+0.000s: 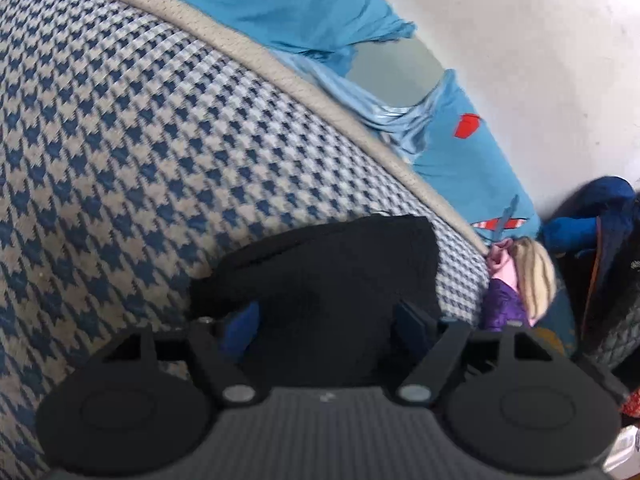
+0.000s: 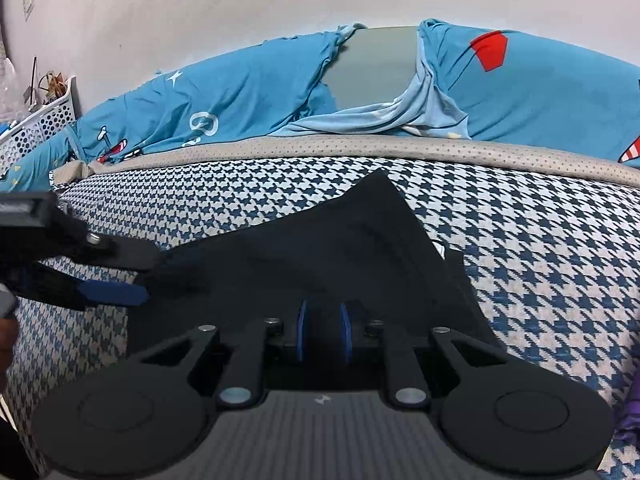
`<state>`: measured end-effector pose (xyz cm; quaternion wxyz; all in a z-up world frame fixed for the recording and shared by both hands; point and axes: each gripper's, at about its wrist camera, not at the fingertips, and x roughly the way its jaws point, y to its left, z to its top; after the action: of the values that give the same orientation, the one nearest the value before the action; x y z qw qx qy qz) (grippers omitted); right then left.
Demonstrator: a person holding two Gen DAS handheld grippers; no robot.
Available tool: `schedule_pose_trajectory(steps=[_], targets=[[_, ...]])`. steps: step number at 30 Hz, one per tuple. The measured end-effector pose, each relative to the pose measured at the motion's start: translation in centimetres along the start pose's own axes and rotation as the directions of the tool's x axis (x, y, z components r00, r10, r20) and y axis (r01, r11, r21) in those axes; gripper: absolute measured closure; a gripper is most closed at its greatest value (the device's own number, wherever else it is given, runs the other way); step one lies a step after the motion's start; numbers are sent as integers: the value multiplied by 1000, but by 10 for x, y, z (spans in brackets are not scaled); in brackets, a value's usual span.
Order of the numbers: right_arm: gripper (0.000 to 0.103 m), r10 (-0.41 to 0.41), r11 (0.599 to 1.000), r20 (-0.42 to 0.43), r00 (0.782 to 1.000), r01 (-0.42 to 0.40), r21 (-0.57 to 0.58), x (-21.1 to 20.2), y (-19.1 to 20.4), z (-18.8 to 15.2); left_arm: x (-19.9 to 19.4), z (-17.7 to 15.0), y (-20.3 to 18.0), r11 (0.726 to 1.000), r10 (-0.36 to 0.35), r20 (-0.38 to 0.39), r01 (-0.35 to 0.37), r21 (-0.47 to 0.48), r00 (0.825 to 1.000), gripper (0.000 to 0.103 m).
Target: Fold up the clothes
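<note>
Right wrist view: right gripper (image 2: 323, 330) clamped on black garment (image 2: 320, 240) lying on houndstooth mattress (image 2: 540, 240). Left gripper (image 1: 328, 312) spread wide over the garment's edge.

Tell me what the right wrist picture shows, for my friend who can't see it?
The right tool is pinched shut on a black garment lying on a blue-and-white houndstooth mattress. The left tool comes in from the left, open at the cloth's edge. Behind, a blue patterned cover drapes against a white wall.
</note>
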<state>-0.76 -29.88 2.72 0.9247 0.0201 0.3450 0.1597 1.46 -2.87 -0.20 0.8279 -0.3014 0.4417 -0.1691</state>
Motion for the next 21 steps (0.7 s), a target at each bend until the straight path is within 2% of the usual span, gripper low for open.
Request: schedule_pose_trajectory(steps=[4, 7, 11, 17, 21], targets=[[86, 30, 999, -2, 1000, -30, -16, -1, 4, -1, 9, 4, 7, 1000, 9, 16, -9, -8, 1000, 34], [86, 87, 996, -8, 996, -87, -36, -5, 9, -3, 16, 10, 7, 999, 41, 46, -41, 12, 998, 35], [86, 172, 981, -54, 984, -176, -79, -8, 25, -10, 31, 14, 13, 998, 66, 42, -66, 0, 997, 36], [86, 286, 926, -132, 949, -309, -216, -17, 63, -27, 38, 11, 8, 994, 81, 57, -85, 66, 995, 36], [86, 292, 900, -167, 942, -330, -286, -22, 82, -38, 33, 17, 10, 993, 103, 65, -106, 57, 993, 36]])
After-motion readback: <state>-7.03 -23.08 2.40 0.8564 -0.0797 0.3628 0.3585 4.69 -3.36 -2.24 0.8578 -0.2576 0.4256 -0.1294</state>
